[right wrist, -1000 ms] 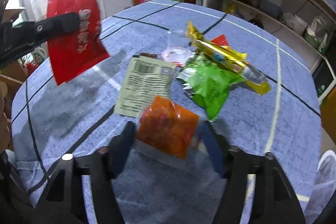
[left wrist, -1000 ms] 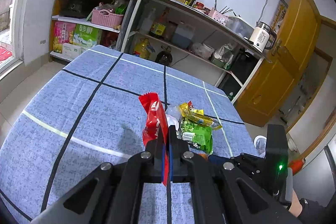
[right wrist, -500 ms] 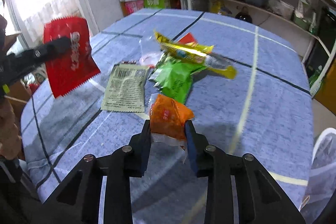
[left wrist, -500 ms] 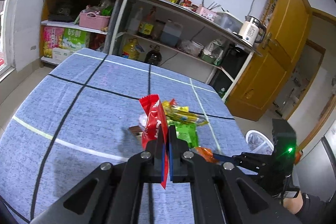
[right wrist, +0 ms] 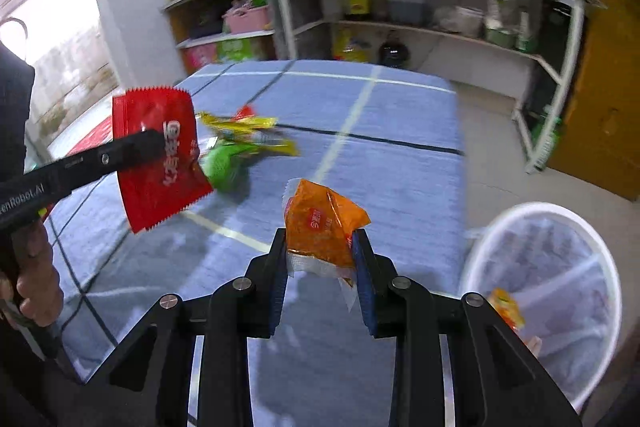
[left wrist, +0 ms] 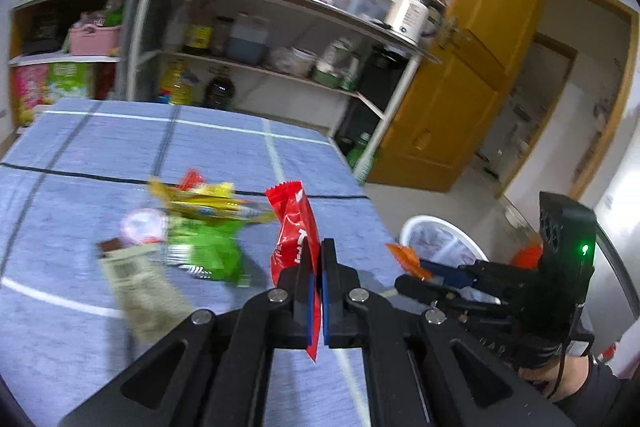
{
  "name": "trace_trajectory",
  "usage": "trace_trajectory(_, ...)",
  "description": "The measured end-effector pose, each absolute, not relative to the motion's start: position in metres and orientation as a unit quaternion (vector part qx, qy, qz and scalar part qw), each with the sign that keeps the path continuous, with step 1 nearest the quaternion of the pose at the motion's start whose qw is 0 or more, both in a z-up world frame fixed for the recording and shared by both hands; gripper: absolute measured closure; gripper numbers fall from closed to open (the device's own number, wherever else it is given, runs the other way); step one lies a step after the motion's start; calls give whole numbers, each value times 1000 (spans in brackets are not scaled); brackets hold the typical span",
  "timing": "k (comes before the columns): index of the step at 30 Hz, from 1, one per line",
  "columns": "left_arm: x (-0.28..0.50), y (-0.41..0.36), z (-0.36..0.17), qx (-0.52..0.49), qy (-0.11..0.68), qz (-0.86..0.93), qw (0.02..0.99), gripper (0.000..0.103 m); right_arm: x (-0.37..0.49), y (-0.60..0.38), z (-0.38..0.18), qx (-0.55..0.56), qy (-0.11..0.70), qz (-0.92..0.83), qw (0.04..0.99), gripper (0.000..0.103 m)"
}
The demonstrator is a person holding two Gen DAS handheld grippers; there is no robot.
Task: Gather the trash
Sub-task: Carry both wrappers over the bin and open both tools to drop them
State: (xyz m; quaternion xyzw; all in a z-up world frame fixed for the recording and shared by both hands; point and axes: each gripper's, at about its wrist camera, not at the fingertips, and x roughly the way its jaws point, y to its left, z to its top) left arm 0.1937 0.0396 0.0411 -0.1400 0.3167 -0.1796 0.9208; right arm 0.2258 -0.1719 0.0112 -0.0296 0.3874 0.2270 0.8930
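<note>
Only the right view shows the bin's (right wrist: 500, 227) contents (yellow wrapper (right wrist: 507, 311)).

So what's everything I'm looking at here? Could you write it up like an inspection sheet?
Surface: table under a blue tablecloth with dark and white lines.
Job's things: red wrapper and orange packet, both lifted; white mesh bin on the floor, some trash already inside.
Clutter: yellow wrapper, green wrapper, barcoded sachet lying on the cloth.
Grippers: left gripper shut on the red wrapper; right gripper shut on the orange packet.
Cables: nothing seen.
Surroundings: kitchen shelves with bottles and pans, electric kettle, wooden door.
</note>
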Motion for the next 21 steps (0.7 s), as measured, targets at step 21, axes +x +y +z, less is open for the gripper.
trace_trajectory(21, 232, -144, 21, -62, 377, -312, 870, 101, 214, -334, -14, 45, 406, 87, 908, 71)
